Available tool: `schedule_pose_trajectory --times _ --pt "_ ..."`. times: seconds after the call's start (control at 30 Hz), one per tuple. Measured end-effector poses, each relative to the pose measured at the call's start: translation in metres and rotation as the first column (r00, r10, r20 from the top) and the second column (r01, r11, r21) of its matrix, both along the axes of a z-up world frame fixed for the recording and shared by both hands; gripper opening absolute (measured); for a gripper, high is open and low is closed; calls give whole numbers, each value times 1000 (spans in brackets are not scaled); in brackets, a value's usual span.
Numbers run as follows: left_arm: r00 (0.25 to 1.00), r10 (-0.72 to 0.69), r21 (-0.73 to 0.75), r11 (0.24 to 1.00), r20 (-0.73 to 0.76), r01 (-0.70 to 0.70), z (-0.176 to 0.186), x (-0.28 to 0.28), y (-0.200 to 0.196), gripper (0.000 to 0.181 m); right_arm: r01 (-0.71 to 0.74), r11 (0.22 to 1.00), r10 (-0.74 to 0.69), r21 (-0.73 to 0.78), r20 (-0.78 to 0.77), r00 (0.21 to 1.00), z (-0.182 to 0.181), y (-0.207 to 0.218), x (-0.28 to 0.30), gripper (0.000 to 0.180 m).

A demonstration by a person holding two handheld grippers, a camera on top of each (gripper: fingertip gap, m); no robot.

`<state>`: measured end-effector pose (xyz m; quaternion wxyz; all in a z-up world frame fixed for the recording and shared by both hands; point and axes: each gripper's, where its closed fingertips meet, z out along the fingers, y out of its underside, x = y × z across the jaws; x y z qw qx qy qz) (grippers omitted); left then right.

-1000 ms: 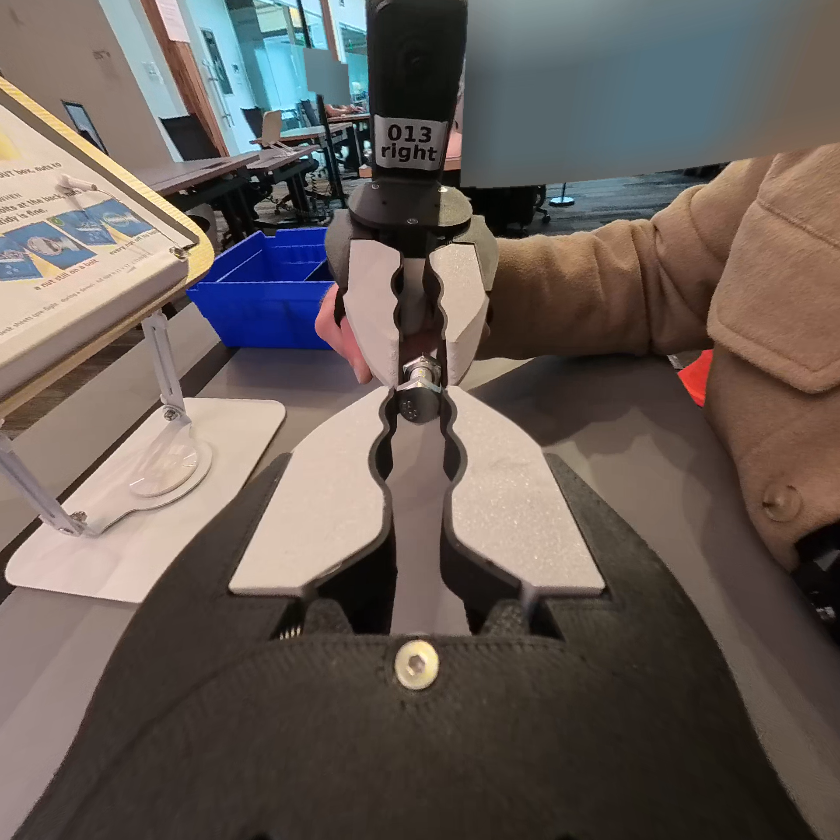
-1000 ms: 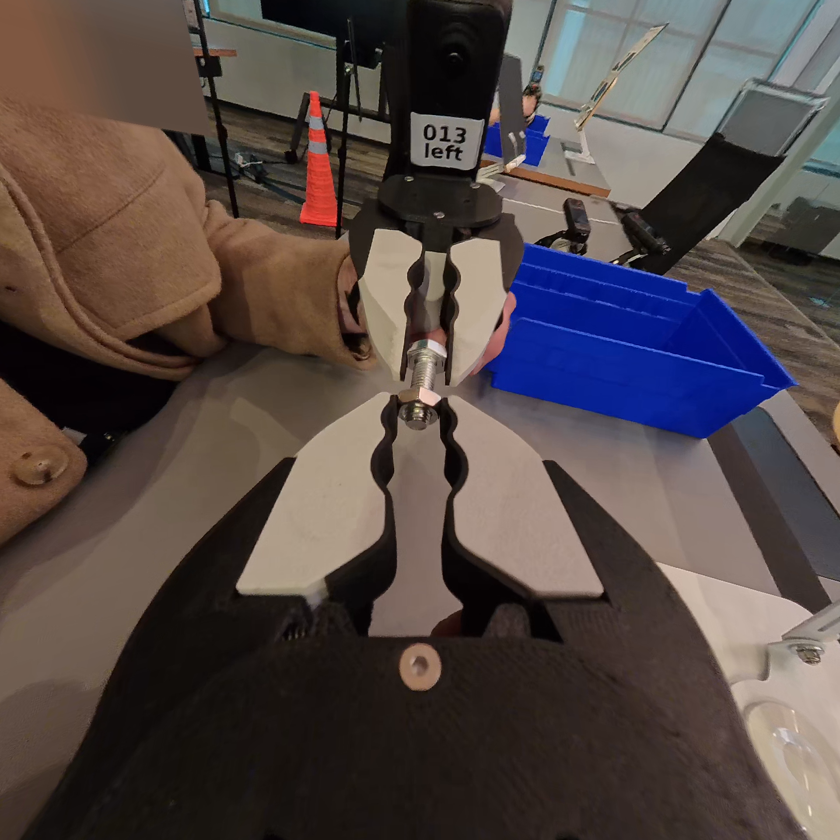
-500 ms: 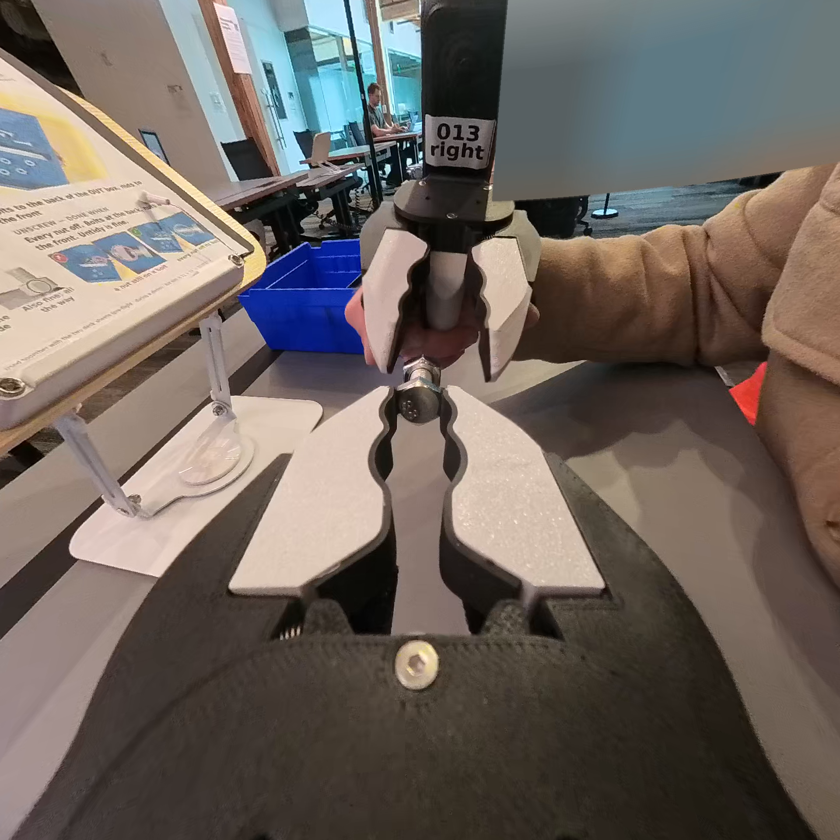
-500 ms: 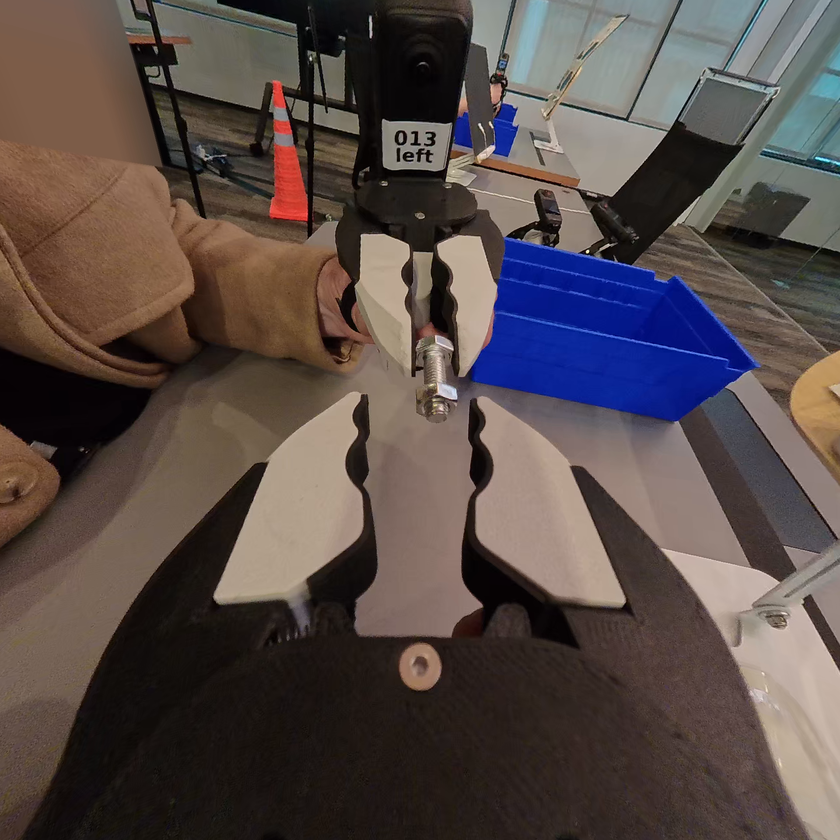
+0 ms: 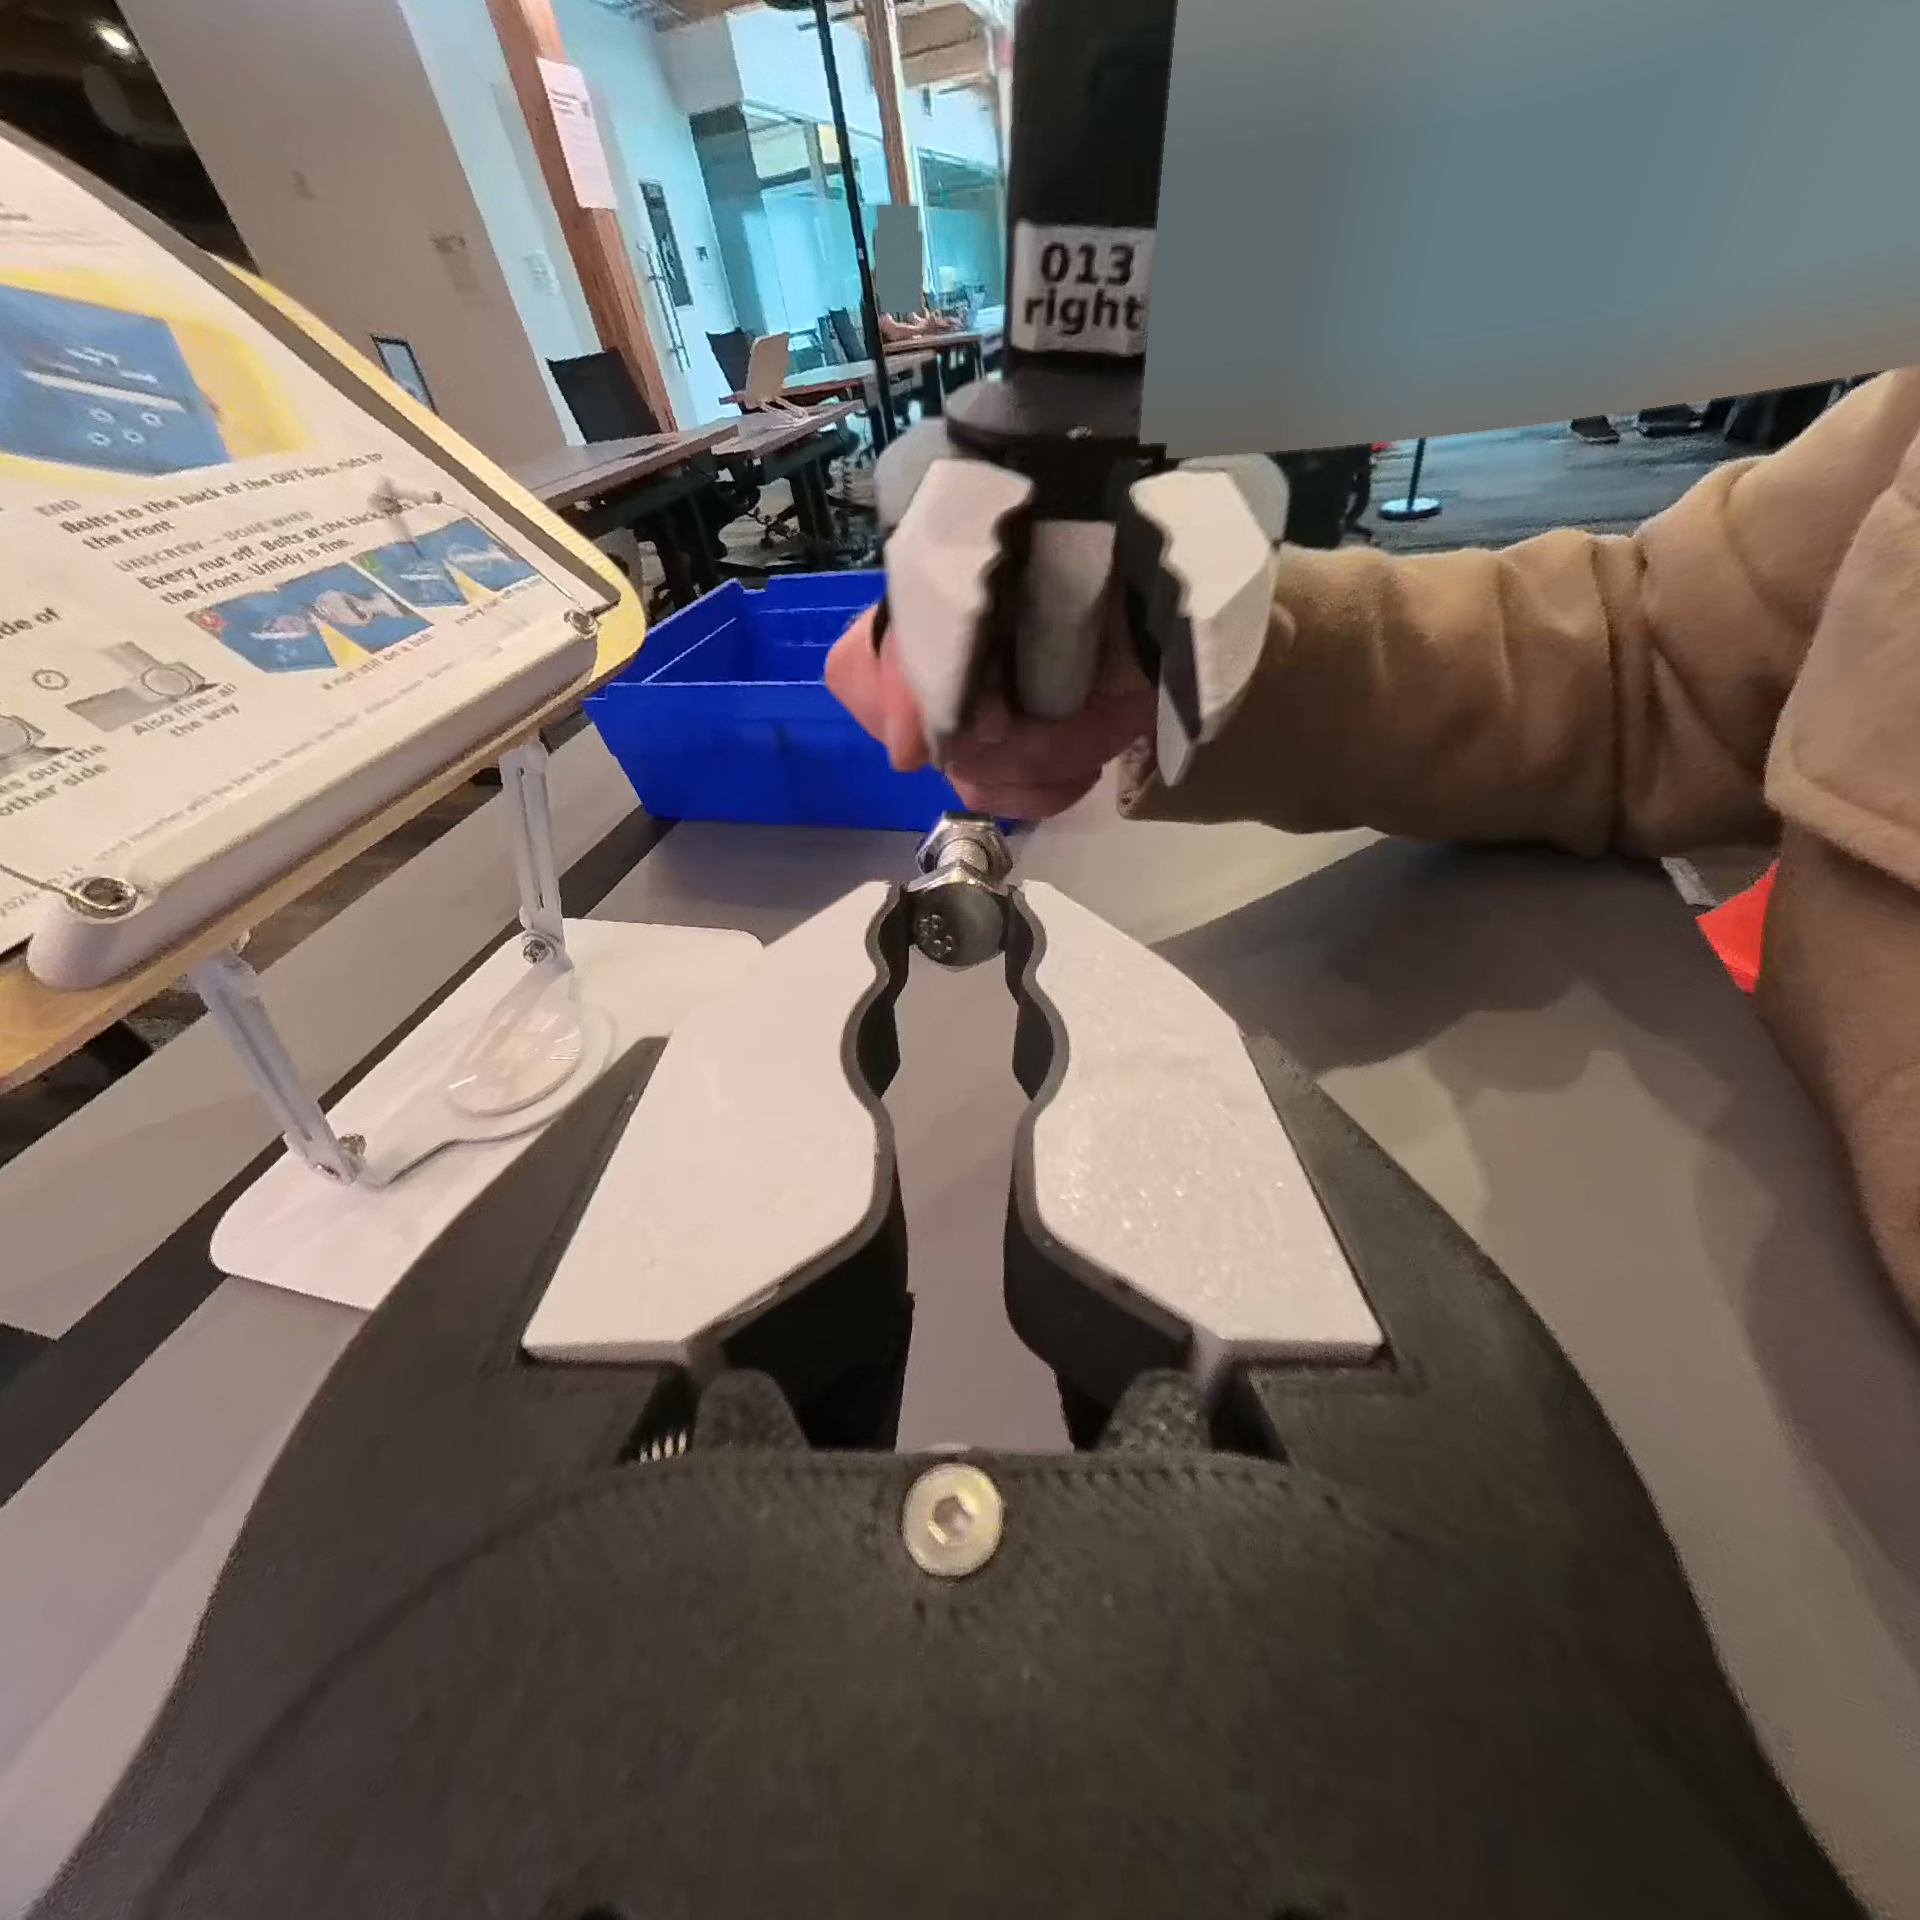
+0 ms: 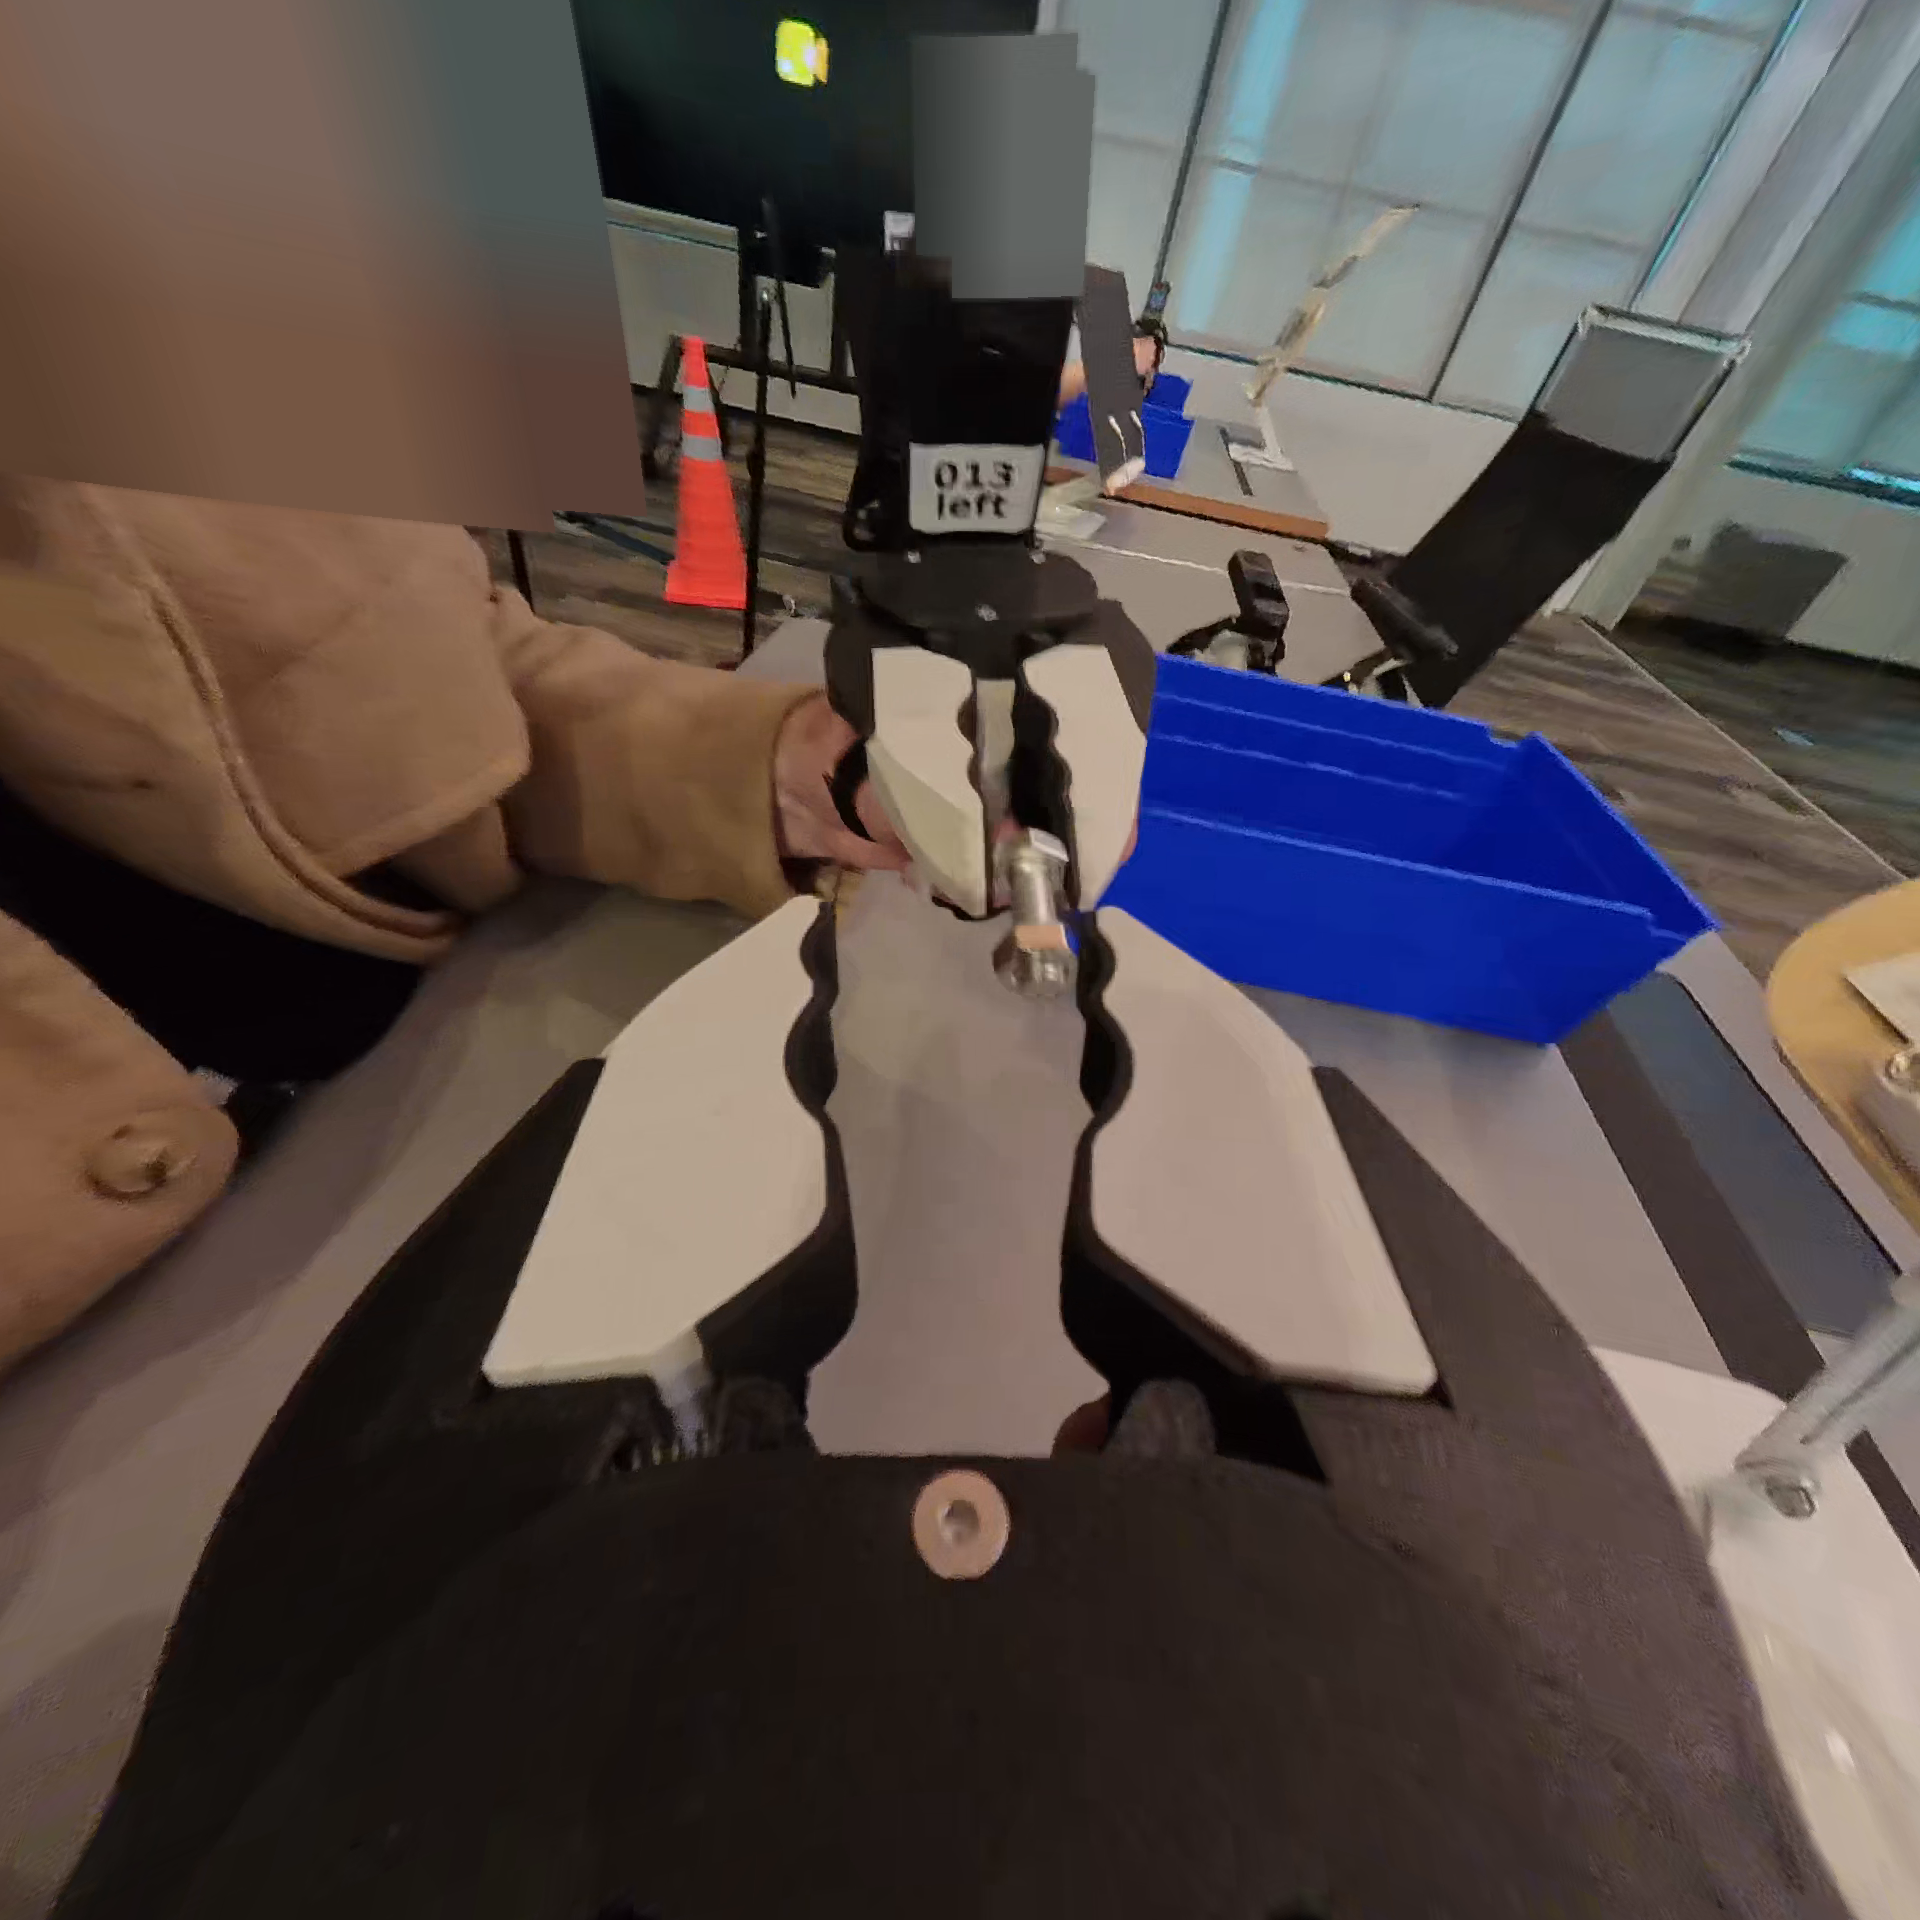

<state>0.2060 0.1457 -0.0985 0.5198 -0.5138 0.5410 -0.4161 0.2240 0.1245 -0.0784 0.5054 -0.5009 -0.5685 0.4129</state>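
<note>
A: How do the tools stand?

B: The left tool (image 5: 956,925) is clamped on the head of a steel bolt (image 5: 954,916), right at its fingertips; the right tool (image 6: 956,940) has its fingers spread wide and grips nothing.

A: Where is the bolt relative to the right tool?

B: Its threaded end, with a nut (image 6: 1031,968) on it, sits between the spread tips, close to the right-hand finger (image 6: 1195,1122); whether it touches I cannot tell.

A: What does one view add?

B: The left wrist view shows a tilted instruction board (image 5: 260,582) on a stand, left of the tool; the right wrist view shows an orange cone (image 6: 707,488) far behind; both show the blue bin (image 6: 1382,873) on the grey bench (image 6: 935,1195), beyond the tips.
</note>
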Motion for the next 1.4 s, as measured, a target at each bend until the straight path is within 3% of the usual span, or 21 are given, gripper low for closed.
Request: schedule_pose_trajectory --times 0.17,0.33,0.37,0.4,0.43,0.6,0.8,0.97,1.07,1.2,1.4 --pt "1000 -12 -6 1000 6 12 -1 3 -3 17 26 999 -25 -29 63 998 -23 8 -10 52" --pt "1000 -2 -8 1000 7 2 0 2 -1 17 -4 999 5 -52 25 1000 -18 2 -13 56" --pt "1000 4 -10 1000 1 -4 -1 2 0 17 -52 997 52 -53 -3 999 -11 -6 -12 41" --pt "1000 18 -9 1000 -11 -18 -3 1 3 17 -173 983 172 -55 -34 985 -4 -26 -8 11" --pt "1000 26 -7 1000 -11 -26 -4 1 4 17 -237 970 234 -57 -54 971 2 -38 -5 10" --pt "1000 -7 -12 1000 18 7 2 1 -1 17 14 998 -16 -61 -35 999 -3 7 -5 51" --pt "1000 -5 -12 1000 17 5 1 2 -2 17 0 998 3 -69 37 999 -23 5 -14 53" --pt "997 -71 -3 997 43 71 8 6 -16 17 -98 994 96 -57 -40 995 -6 -11 -6 48" --pt "999 7 32 999 -39 -6 -4 9 -6 17 -120 992 112 -37 -166 980 16 -14 1 33" --pt "999 -15 -25 1000 37 16 5 2 -3 17 9 1000 -9 17 -14 1000 -3 2 -3 49" --pt "1000 -4 -19 1000 28 5 3 3 -3 17 18 1000 -17 -12 39 999 -20 5 -13 54"
